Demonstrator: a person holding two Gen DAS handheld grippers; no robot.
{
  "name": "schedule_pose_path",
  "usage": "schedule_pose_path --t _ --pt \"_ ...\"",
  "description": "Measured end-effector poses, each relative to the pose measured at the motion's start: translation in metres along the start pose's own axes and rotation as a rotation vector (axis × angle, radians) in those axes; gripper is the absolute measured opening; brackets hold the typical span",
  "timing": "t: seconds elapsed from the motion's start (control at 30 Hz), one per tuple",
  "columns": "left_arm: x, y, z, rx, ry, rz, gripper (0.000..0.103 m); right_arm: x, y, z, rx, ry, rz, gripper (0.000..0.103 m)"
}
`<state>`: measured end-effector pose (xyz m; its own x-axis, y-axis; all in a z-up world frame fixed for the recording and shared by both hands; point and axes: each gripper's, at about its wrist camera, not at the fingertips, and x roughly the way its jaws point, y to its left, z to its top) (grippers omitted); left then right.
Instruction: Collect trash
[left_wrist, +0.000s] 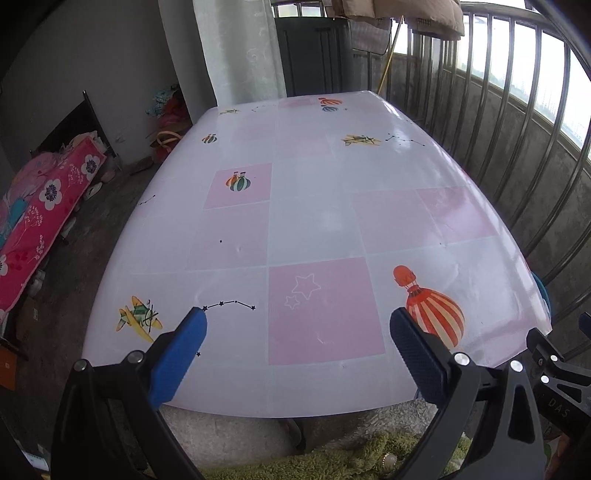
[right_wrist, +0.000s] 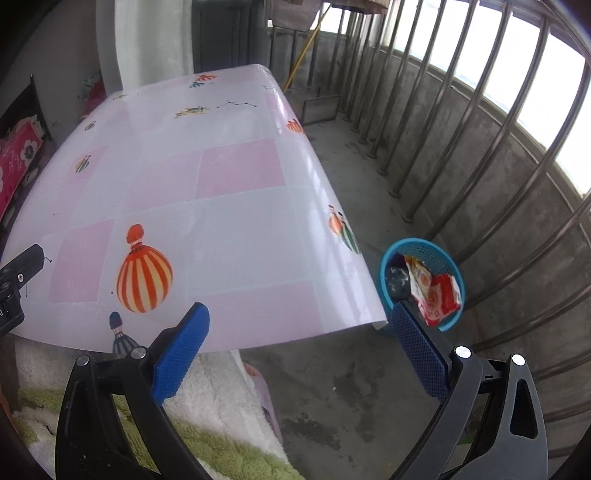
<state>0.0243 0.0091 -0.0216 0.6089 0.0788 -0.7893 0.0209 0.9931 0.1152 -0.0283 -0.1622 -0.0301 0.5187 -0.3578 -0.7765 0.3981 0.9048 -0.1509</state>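
A blue mesh trash basket (right_wrist: 439, 254) stands on the concrete floor by the table's near right corner. Red and orange snack wrappers (right_wrist: 436, 291) and a dark crumpled piece (right_wrist: 397, 280) lie inside it. My right gripper (right_wrist: 299, 332) is open and empty, held near the table's front right corner, left of the basket. My left gripper (left_wrist: 297, 332) is open and empty above the table's front edge. The table (left_wrist: 314, 229) has a pink and white cloth with balloon and plane prints. I see no loose trash on it. A sliver of the basket (left_wrist: 541, 286) shows past the table's right edge.
A steel railing (right_wrist: 480, 122) on a concrete wall runs along the right. A bed with a pink floral cover (left_wrist: 44, 221) is at the left. A white and green fluffy towel (right_wrist: 207, 413) lies below the table's front edge. A curtain (left_wrist: 240, 51) hangs behind the table.
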Motion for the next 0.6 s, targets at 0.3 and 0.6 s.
schedule_pose_path --t 0.3,0.6 --pt "0.004 -0.012 0.002 0.017 0.025 -0.019 0.097 0.008 -0.016 -0.010 0.051 0.030 -0.055 0.095" --pt "0.000 -0.025 0.004 0.036 0.017 -0.051 0.097 0.007 -0.020 -0.013 0.070 0.029 -0.072 0.095"
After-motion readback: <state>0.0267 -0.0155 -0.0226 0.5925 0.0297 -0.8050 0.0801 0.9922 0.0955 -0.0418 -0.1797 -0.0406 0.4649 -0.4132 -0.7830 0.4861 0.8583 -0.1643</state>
